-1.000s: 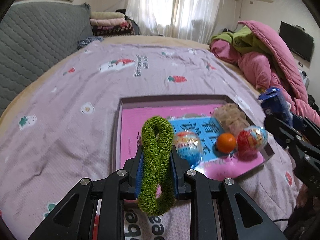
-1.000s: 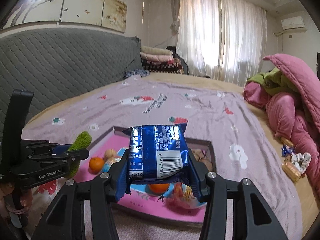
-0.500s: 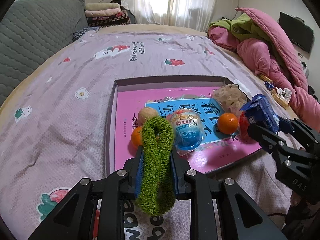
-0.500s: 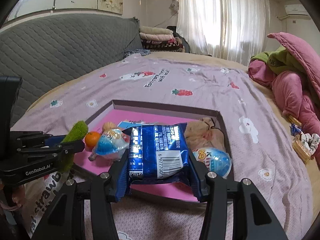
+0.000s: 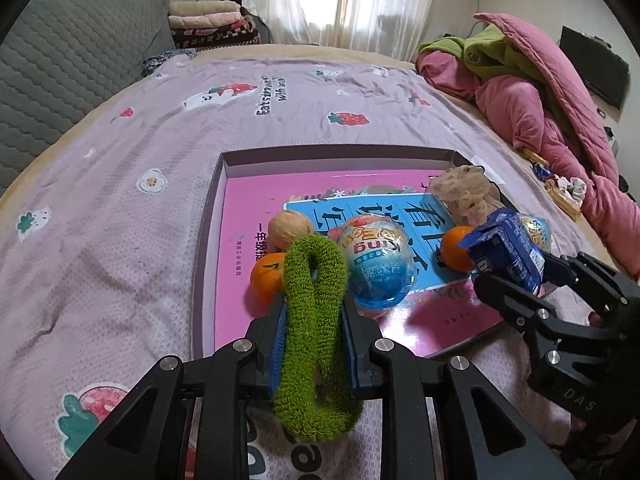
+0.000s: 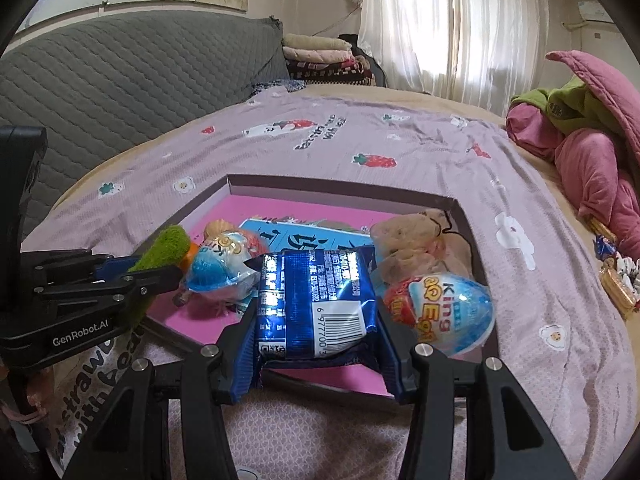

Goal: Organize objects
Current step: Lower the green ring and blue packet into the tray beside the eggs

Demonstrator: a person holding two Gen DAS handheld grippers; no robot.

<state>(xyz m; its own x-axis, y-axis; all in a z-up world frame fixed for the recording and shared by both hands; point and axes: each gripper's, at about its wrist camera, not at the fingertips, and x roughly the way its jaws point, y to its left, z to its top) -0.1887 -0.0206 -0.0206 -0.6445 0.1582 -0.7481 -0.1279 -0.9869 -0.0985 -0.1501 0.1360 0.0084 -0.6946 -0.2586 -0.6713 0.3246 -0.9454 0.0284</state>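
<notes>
My left gripper [image 5: 314,332] is shut on a fuzzy green hair tie [image 5: 314,320], held over the near left corner of a shallow pink-lined box [image 5: 224,200]. Inside the box lie a walnut [image 5: 290,230], two oranges [image 5: 266,278], a blue egg toy [image 5: 378,264], a beige net pouch [image 5: 466,192] and a second egg toy [image 6: 444,314]. My right gripper [image 6: 316,320] is shut on a blue snack packet [image 6: 316,304], just above the box's near edge. That packet [image 5: 506,250] also shows at the right of the left wrist view.
The box rests on a lilac bedspread [image 5: 120,208] with strawberry prints. Pink and green bedding [image 5: 532,92] is heaped at the right, with small wrapped snacks [image 6: 618,276] beside it. A grey quilted headboard [image 6: 120,80] and folded blankets [image 6: 320,56] stand behind.
Both grippers have sunk toward the box, so it looms larger and the walnut and a second orange have come into view. Each grip is unchanged.
</notes>
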